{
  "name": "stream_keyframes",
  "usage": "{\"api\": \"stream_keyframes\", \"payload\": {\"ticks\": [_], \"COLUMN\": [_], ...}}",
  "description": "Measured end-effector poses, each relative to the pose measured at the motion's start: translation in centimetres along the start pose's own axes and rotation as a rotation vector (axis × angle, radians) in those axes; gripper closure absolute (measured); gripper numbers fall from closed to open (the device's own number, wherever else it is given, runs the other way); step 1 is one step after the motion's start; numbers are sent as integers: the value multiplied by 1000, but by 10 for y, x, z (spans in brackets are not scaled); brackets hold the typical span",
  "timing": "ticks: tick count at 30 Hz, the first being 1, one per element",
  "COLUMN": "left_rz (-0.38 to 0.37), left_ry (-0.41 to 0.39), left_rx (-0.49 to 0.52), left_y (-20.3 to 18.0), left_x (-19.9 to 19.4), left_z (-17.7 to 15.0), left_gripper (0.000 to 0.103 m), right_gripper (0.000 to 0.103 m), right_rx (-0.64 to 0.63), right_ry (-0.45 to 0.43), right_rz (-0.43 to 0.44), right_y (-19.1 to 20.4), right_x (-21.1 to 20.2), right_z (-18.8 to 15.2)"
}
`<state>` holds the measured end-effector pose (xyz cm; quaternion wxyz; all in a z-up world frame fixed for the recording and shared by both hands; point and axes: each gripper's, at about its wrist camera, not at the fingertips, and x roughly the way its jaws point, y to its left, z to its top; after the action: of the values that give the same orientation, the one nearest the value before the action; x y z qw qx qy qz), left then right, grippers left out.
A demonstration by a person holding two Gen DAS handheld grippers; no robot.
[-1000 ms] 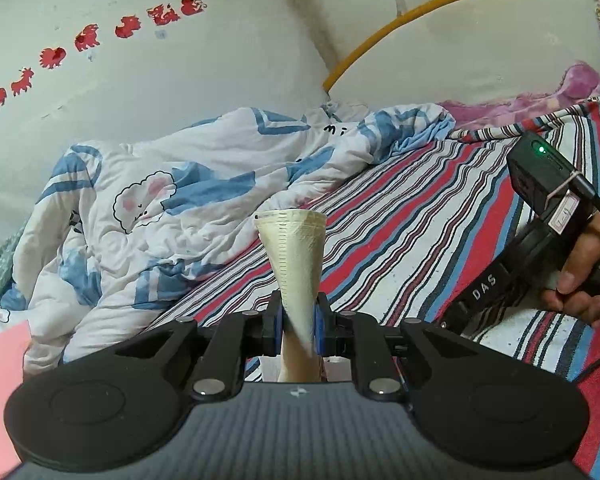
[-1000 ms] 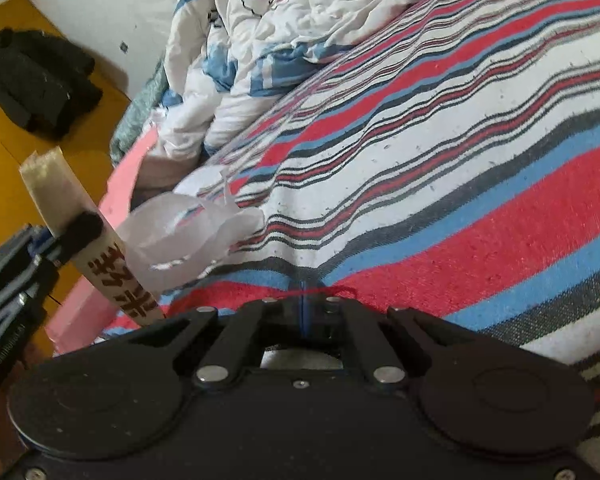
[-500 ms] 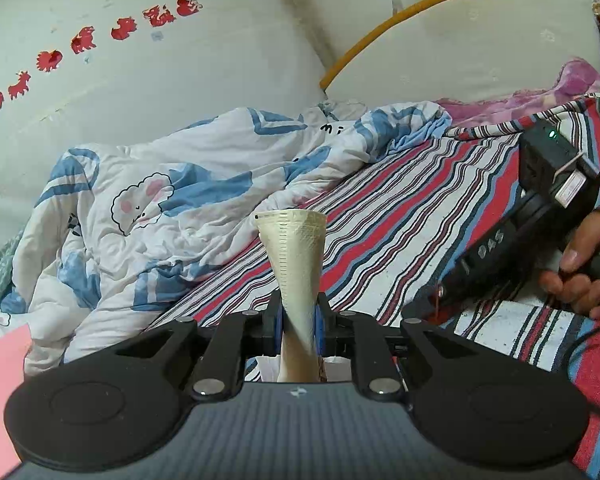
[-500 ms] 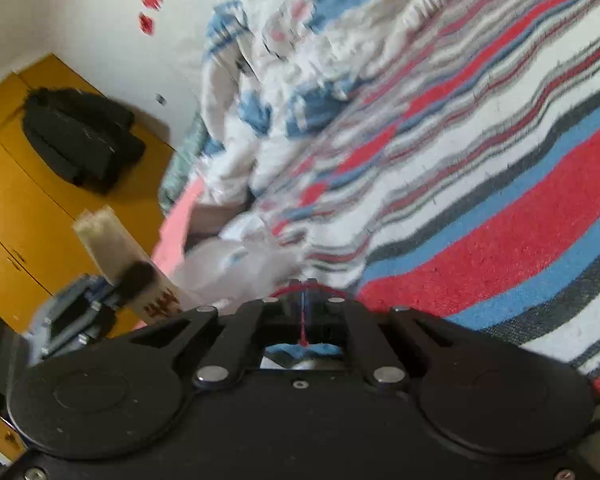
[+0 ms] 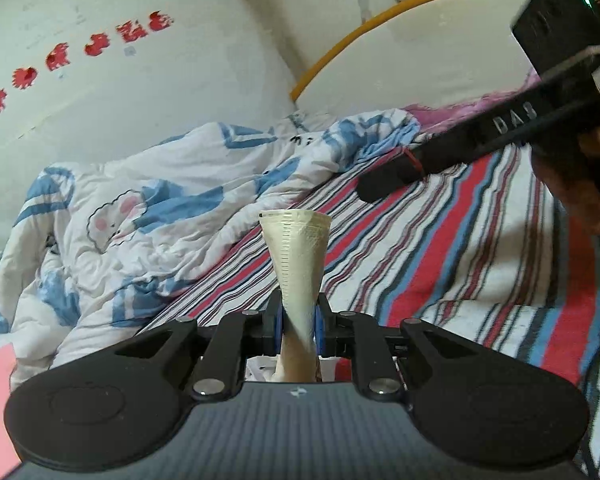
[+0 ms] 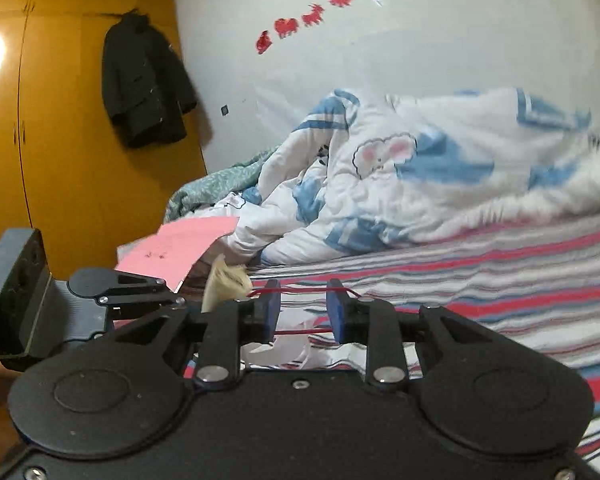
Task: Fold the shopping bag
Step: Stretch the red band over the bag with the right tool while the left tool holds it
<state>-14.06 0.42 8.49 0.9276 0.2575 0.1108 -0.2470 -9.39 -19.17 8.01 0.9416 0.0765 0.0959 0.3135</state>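
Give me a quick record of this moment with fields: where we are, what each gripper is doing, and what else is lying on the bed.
place: bed with striped sheet
left gripper: shut on rolled cream bag
right gripper: jaws opening, red rubber band looped around its fingers, nothing pressed between them
bedding: blue and white quilt bunched at the far side
other: pink paper near the bed edge; black coat hanging on wardrobe

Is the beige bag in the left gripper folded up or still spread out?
Folded up: the beige bag is a narrow strip clamped between the left gripper fingers.

Matt cloth striped sheet (image 5: 440,264), glossy wooden wardrobe (image 6: 60,160).
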Motion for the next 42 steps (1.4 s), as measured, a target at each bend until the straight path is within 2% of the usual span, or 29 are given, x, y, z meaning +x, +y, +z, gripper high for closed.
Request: {"api": "stream_keyframes", "payload": {"ticks": [5,7,15,21,26,32,38,42], "left_rz": [-30,-41,-83,-112,-128,-147,-138,-125], "left_ry": [-26,-34,-62,-86,-106,-129,-134,-147], "left_rx": [6,2,-36,-72,-83,0,106,199], "left_y": [-4,-4,0,7,8,-7,-23,-38], "left_x": [-7,-9,-14,-17,-18,-23,-23,-22], "left_z": [0,0,-4,-9,-9,-10,-12,-18], "left_gripper": [89,89,89,89,89,88,89,89], "right_gripper": [73,73,72,72,72,72,69,68], "right_rx": [47,80,155,151,157,119,101,116], "right_ry": [-20,-12,45,82,104,147,295,458], "right_rz": [-63,-59,48,163,167,185,193,188], "right_y": [7,5,13,12,17,25,25,22], "right_x": [-2,-4,3,-3,-2,12,29,41], "right_z": [7,7,11,11,5,8,22,34]}}
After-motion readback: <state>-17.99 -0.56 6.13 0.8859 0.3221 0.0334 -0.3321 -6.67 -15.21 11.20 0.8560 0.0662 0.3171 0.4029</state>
